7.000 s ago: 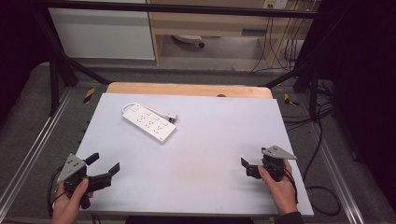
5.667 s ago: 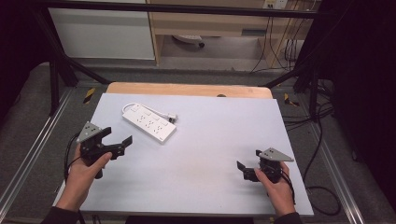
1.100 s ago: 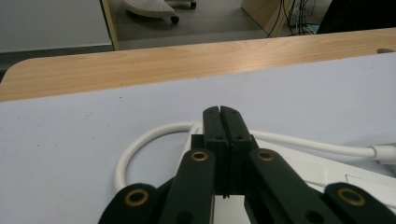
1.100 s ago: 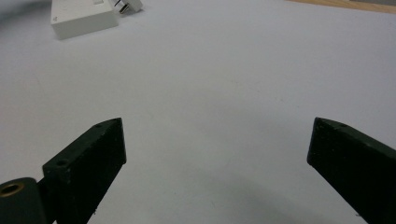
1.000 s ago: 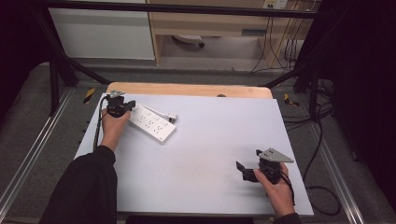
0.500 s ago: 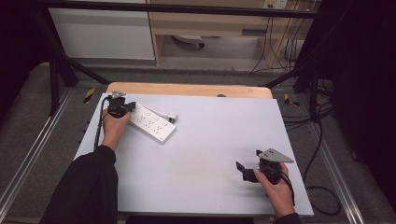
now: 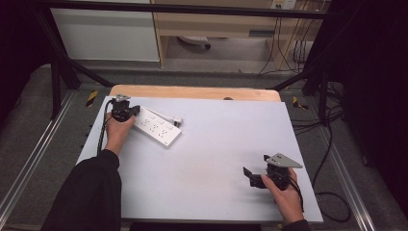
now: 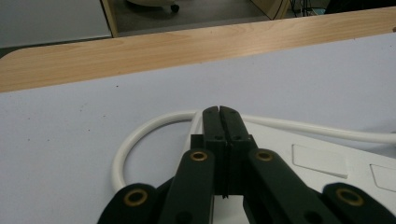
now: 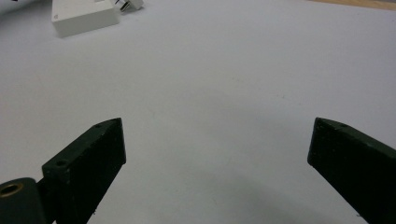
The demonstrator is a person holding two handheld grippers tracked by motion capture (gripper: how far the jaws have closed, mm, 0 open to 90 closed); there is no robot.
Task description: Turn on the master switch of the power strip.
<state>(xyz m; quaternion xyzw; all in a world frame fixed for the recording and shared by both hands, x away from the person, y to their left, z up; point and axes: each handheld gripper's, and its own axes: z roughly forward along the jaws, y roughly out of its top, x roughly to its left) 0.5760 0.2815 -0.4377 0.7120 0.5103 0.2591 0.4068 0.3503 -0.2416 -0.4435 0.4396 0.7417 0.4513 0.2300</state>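
Glossy white plastic power strip (image 7: 155, 126), smooth rubbery cable (image 8: 140, 135), matt tabletop (image 7: 216, 159), wooden edge (image 8: 140, 51)

Power strip (image 7: 156, 126) white, cable (image 8: 140, 135) white. Grippers black: left gripper (image 7: 126, 111), right gripper (image 7: 253, 175), brass-coloured rivets. Table (image 7: 211, 159) pale grey-white, light wood far edge. Sleeve (image 7: 89, 192) black.

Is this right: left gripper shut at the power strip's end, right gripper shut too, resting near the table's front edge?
Not quite. The right gripper is open: the right gripper view shows its jaws wide apart over the bare table. The rest holds: the left gripper is shut at the end of the power strip.
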